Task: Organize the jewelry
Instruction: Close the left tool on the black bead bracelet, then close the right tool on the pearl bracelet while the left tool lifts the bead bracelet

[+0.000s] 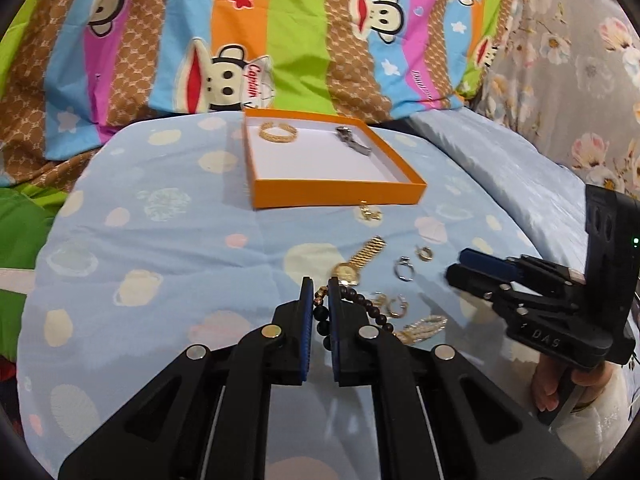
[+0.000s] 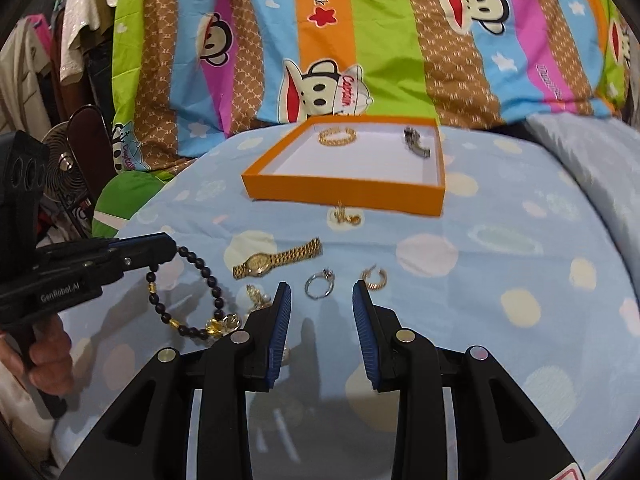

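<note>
Left gripper point(image 1: 319, 292) pinches the bead bracelet point(image 2: 188, 296); carry it level to the orange box point(image 1: 336, 196) (right gripper point(image 2: 321, 300) gapes wide, holding nothing).

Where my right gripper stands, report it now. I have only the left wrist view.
Observer: The right gripper is open, with its jaws wide apart.
Operator: Name what lies ahead of it.
Observer: The silver ring lies just beyond the gap between its fingers. The gold hoop earring sits just beyond its right finger.
Operator: Now describe the bracelet's loop.
Observer: The bead bracelet hangs from the left gripper as one open loop, left of the gold watch and apart from it.
</note>
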`<state>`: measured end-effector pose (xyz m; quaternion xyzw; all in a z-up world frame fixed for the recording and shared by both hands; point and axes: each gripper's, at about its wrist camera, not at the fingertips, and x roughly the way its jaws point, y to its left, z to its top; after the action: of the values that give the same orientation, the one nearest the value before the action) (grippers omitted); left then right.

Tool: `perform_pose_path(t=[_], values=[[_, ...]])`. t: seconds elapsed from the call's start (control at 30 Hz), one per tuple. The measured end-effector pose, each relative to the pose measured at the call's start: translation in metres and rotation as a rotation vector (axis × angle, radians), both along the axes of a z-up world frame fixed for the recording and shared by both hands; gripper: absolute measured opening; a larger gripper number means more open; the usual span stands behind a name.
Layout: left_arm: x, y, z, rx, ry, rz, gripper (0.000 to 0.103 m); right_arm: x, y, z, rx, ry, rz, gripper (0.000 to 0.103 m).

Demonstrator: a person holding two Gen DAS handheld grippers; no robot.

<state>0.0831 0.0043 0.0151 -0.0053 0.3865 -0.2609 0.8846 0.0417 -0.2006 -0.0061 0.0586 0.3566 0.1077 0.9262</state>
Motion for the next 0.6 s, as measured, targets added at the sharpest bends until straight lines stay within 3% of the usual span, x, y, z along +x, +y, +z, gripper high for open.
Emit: perform_pose_path(t=[0.27, 0.43, 0.6], values=[[0.008, 0.02, 0.003, -0.003, -0.013, 0.062, 0.006, -0.008, 0.009, 0.0, 0.092, 0.017, 0.104, 0.032], [0.011, 0.018, -0.004, 0.03, -0.004, 0.07, 0.006, -0.014, 0.036, -0.003, 0.019, 0.021, 0.203, 0.033], [0.013, 0.017, -0.008, 0.039, 0.005, 0.075, 0.007, -0.008, 0.05, -0.014, -0.027, 0.081, 0.262, 0.037]])
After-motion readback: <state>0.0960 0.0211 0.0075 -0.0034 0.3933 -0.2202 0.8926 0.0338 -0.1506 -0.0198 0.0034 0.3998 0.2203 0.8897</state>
